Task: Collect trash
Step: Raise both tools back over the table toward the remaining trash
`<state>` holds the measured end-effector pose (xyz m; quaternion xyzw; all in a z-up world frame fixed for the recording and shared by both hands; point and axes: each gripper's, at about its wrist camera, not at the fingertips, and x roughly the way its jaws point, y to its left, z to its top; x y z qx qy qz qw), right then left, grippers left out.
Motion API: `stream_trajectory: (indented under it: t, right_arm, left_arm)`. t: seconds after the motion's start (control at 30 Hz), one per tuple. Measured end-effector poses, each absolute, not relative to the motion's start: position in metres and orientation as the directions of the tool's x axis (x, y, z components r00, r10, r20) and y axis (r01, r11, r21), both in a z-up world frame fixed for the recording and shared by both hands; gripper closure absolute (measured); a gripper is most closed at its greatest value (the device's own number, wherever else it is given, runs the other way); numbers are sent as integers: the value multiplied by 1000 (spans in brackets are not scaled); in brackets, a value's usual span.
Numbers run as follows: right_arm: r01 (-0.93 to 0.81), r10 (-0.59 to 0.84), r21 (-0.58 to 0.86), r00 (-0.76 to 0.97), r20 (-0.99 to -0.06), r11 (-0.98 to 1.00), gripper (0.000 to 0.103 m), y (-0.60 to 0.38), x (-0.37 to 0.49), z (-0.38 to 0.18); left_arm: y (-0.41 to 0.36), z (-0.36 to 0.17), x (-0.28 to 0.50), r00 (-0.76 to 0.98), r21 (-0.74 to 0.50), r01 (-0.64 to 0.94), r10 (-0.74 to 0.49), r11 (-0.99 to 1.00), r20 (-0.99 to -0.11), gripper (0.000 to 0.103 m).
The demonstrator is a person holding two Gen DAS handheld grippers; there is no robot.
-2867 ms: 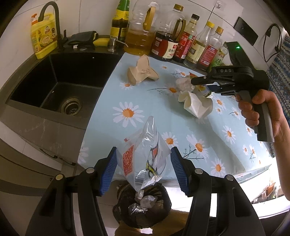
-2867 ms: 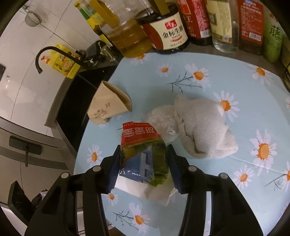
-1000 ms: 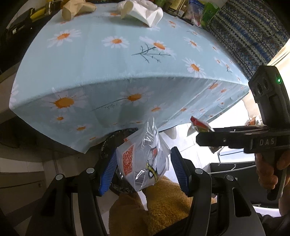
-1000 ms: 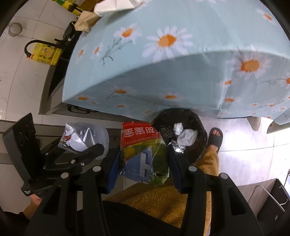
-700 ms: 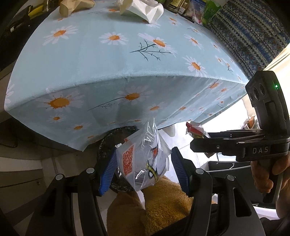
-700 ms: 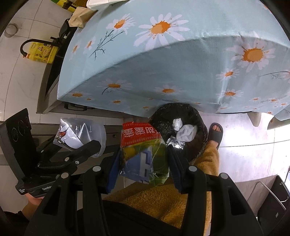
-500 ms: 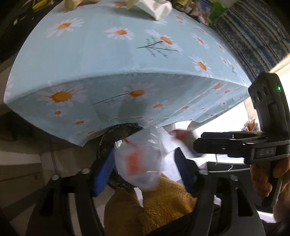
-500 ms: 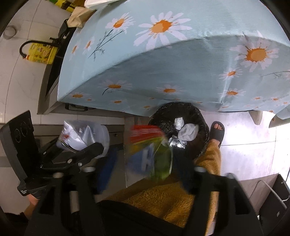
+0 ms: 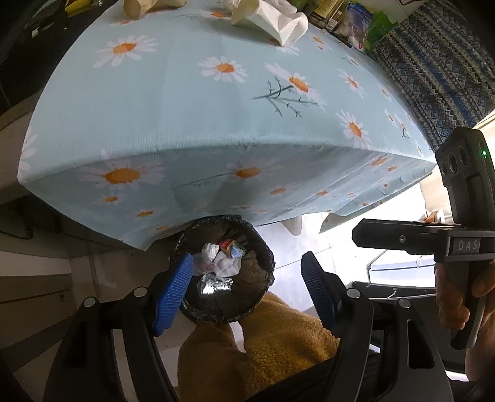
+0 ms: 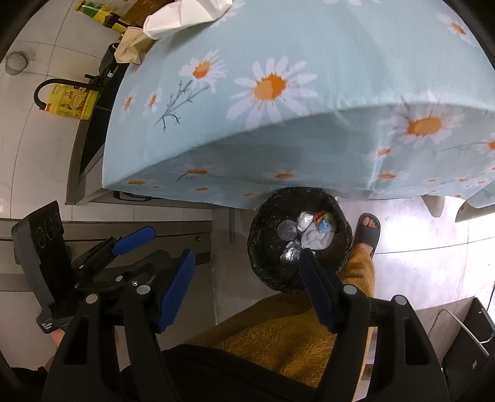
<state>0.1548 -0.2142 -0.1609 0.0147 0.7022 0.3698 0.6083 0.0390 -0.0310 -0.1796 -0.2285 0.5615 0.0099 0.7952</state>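
Both jaws have just been opening: the left hand-held gripper (image 9: 247, 287) and the right hand-held gripper (image 10: 247, 287) stand wide apart with nothing between them. The snack wrappers (image 9: 230, 245) lie in the black-lined bin (image 9: 266, 272) at six o'clock below the tabletop (image 9: 185, 102). The crumpled white paper (image 9: 278, 20) at twelve looks light and soft; pinch a raised fold.

Black-lined bin (image 9: 266, 263) on the floor under the tabletop edge, holding a clear bag (image 9: 202, 258), red-topped wrapper (image 9: 232, 245), white wad (image 10: 317, 238) and foil (image 9: 213, 284). Crumpled white paper (image 9: 278, 18) atop the tabletop.
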Motion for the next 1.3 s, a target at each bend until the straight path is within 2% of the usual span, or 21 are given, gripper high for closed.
stream_trajectory:
  t: [0.3,0.6,0.7,0.8,1.03,1.3]
  right_arm:
    - [-450,501,524,-182,-846,723,33,-219,162,-128]
    - [-501,534,509,-105,-839,700,33,-216,170,-91]
    - [-517,540,498,-79,-838,697,28,-211,176,-83]
    - [-514,545,493,-57,-836,702,27,-206,184,-73]
    - [-575,557,428,60,-828,698,9,-173,205,-39]
    - [-635,521,357,84,-849,685,5,-111,231,-42]
  left_arm:
    - [-22,-152,39,432,-390,-240,-262,889,-863,33]
    - [-16,-117,46,512,-380,-202,-234,903,-827,33]
    - [-11,-110,48,532,-380,-204,-223,903,-817,33]
    - [-3,-103,50,549,-379,-216,-209,900,-809,33]
    - [17,-77,57,605,-353,-250,-139,901,-784,33]
    - [43,-61,57,634,-344,-313,-75,885,-769,33]
